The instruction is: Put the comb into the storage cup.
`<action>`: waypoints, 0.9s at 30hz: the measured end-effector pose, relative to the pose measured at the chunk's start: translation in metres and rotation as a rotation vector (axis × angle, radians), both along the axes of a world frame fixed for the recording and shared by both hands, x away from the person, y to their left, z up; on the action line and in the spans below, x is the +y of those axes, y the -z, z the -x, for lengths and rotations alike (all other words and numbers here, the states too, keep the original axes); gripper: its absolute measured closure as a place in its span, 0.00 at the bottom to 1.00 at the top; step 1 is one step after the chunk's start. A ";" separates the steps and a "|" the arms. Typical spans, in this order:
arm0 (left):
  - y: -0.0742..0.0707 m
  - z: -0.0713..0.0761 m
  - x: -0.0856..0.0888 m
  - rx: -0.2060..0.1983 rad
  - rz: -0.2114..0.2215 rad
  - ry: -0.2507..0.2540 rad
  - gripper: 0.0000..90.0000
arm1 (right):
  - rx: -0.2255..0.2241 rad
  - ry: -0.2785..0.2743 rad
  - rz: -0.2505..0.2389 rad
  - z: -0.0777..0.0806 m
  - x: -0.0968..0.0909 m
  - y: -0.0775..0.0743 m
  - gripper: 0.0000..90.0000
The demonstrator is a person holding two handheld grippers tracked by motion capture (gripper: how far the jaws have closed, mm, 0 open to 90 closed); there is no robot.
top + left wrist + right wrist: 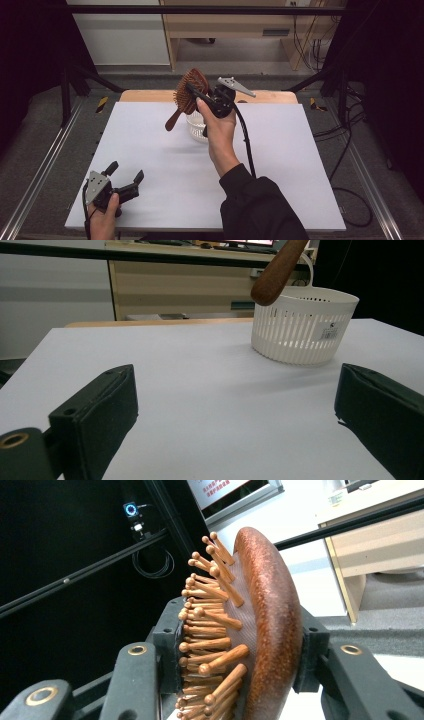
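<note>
My right gripper (192, 92) clamped on wooden hairbrush (186, 95) head, held up over white basket (197, 126) at table's 12 o'clock. Left gripper (125, 175) jaws wide, empty, 7 o'clock. One brush, one basket.

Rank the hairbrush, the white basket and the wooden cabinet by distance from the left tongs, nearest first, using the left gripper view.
From the left tongs, open low over the table:
1. White basket, ahead to the right, standing on the table.
2. Hairbrush, its brown handle hanging just over the basket's near rim; too close to the basket to call firmly.
3. Wooden cabinet, well beyond the table's far edge.
</note>
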State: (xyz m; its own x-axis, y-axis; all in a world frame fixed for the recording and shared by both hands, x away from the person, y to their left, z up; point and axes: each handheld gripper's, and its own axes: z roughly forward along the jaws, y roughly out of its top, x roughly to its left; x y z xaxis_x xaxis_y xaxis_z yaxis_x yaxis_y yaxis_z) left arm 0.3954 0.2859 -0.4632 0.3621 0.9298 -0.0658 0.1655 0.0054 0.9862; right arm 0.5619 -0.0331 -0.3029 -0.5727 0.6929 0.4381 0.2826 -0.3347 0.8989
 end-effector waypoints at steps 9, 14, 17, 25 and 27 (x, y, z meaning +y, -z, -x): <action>0.000 0.000 -0.001 0.001 -0.010 0.007 0.04 | -0.001 0.023 -0.017 -0.007 -0.006 -0.004 0.57; 0.000 0.000 -0.002 0.001 -0.015 0.010 0.04 | -0.005 0.031 -0.025 -0.008 -0.009 -0.006 0.57; 0.000 0.000 -0.001 0.000 -0.013 0.010 0.04 | -0.007 0.033 -0.035 -0.009 -0.012 -0.008 0.57; 0.000 -0.001 -0.001 -0.001 -0.014 0.011 0.04 | -0.018 0.057 -0.046 -0.009 -0.022 -0.011 0.57; 0.001 -0.001 -0.001 0.000 -0.019 0.008 0.04 | -0.018 0.067 -0.046 -0.009 -0.024 -0.011 0.57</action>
